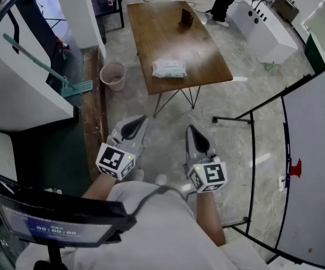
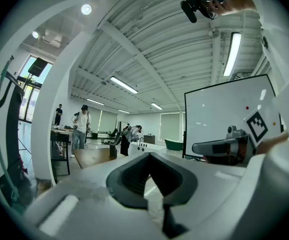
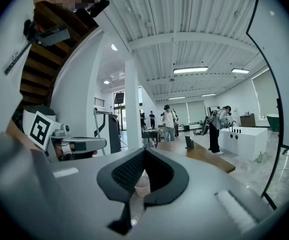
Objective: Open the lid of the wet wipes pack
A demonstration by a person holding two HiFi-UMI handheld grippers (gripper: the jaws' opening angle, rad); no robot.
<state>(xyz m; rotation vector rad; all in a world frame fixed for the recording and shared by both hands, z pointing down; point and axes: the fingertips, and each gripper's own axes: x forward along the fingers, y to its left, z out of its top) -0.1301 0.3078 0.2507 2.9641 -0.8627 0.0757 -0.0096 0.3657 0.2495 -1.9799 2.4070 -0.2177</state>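
The wet wipes pack (image 1: 169, 68), white and flat, lies near the front edge of a brown wooden table (image 1: 174, 32) well ahead of me. Both grippers are held close to my body above the floor, far short of the table, and point level. My left gripper (image 1: 141, 120) is shut with nothing between its jaws, and in its own view the tips (image 2: 149, 156) meet in front of the room. My right gripper (image 1: 190, 129) is shut and empty too, its tips (image 3: 144, 151) closed. The pack does not show in either gripper view.
A small dark box (image 1: 186, 18) stands at the table's far end. A pinkish bucket (image 1: 113, 75) and a green floor squeegee (image 1: 75, 87) sit left of the table. A whiteboard on a stand (image 1: 314, 167) is at my right, a white counter (image 1: 263, 30) beyond. People stand in the background (image 3: 170, 121).
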